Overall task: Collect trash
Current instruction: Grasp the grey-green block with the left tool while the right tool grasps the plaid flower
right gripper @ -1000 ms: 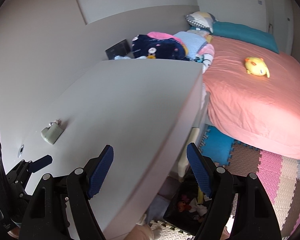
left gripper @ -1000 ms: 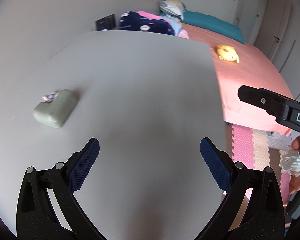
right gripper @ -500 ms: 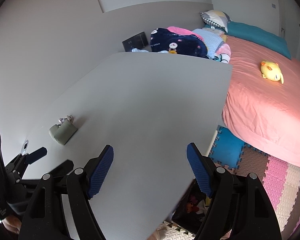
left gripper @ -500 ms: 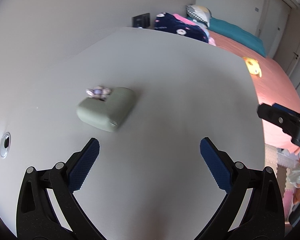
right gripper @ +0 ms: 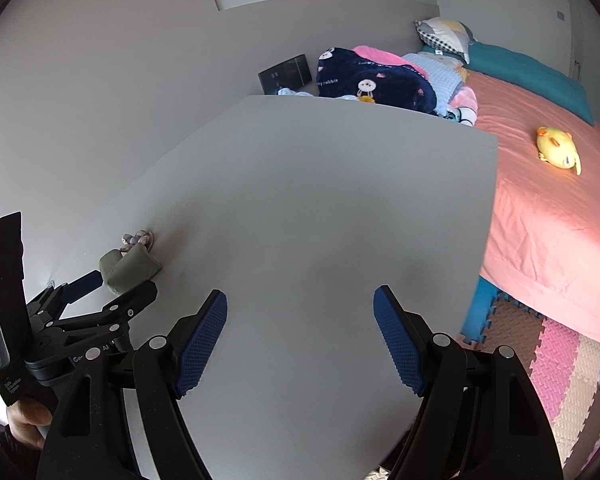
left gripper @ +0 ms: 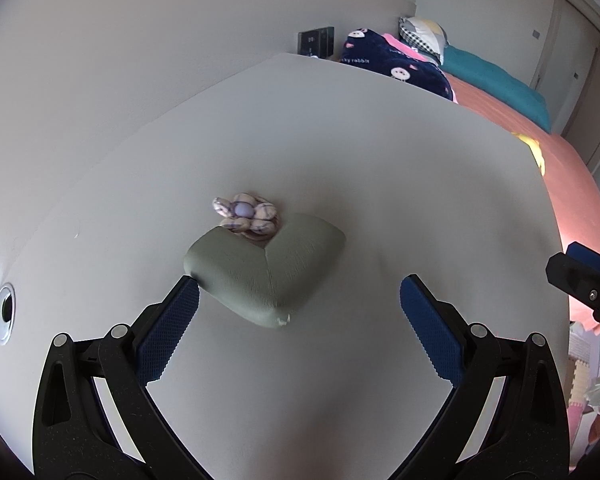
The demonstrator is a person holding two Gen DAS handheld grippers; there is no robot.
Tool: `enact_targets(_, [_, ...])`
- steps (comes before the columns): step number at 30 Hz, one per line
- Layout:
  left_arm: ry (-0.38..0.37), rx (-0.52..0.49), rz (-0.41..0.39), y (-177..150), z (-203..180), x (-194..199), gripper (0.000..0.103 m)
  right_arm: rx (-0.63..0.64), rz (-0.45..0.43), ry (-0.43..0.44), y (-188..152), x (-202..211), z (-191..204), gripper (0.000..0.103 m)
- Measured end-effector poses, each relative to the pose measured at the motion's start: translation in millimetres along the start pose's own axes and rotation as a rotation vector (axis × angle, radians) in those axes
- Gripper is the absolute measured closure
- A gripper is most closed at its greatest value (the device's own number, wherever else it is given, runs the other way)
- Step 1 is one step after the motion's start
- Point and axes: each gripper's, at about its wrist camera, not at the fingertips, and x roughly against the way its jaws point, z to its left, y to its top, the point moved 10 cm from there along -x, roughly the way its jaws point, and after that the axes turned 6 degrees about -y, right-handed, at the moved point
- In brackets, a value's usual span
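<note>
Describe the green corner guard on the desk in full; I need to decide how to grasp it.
The corner guard is a dull sage-green, L-shaped pad, apparently soft foam with a faint leathery texture. Two thick arms meet at a ridged corner that points towards the left wrist camera, with a small pale nick at the tip. It lies flat on the grey desk, loose. A small plaid fabric flower sits in its inner angle, touching it. The open left gripper has one of its fingers right at the guard's left end; contact is unclear.

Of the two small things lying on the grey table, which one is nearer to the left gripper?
The green L-shaped corner pad. It lies just ahead of the open left gripper, its corner beside one blue pad. The small checked fabric flower sits behind it, nearer the wall.
</note>
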Motion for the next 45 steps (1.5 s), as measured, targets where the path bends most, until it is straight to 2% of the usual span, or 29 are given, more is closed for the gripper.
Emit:
enact_targets(8, [0.018,-0.028,0.002,4,11,-7,0.009,0.011,0.012,0.027,11,-19,26,0.027])
enact_targets(11, [0.017,-0.029,-0.006,8,16,-6,0.016,0.025,0.016,0.039,12,-24,39,0.027])
enact_targets(13, [0.016,-0.037,-0.012,11,19,-7,0.027,0.033,0.018,0.046,12,-26,47,0.027])
enact_targets(19, [-0.012,-0.036,-0.028,14,27,-5,0.032,0.041,0.023,0.06,16,-34,63,0.027])
enact_targets(25, [0.013,-0.01,-0.061,21,49,12,0.033,0.057,0.025,0.079,21,-39,82,0.027])
enact_targets(29, [0.061,0.021,-0.079,25,73,21,0.033,0.081,0.035,0.091,21,-45,99,0.027])
enact_targets(34, [0.106,0.077,-0.09,24,107,29,0.033,0.131,0.061,0.11,19,-56,126,0.027])
enact_targets(41, [0.135,0.131,-0.104,24,135,35,0.033,0.218,0.087,0.125,16,-70,163,0.027])
enact_targets(43, [0.136,0.143,-0.098,23,140,33,0.033,0.238,0.092,0.131,17,-74,171,0.03])
enact_targets(45, [0.136,0.145,-0.095,21,141,33,0.033,0.26,0.106,0.14,17,-80,180,0.039])
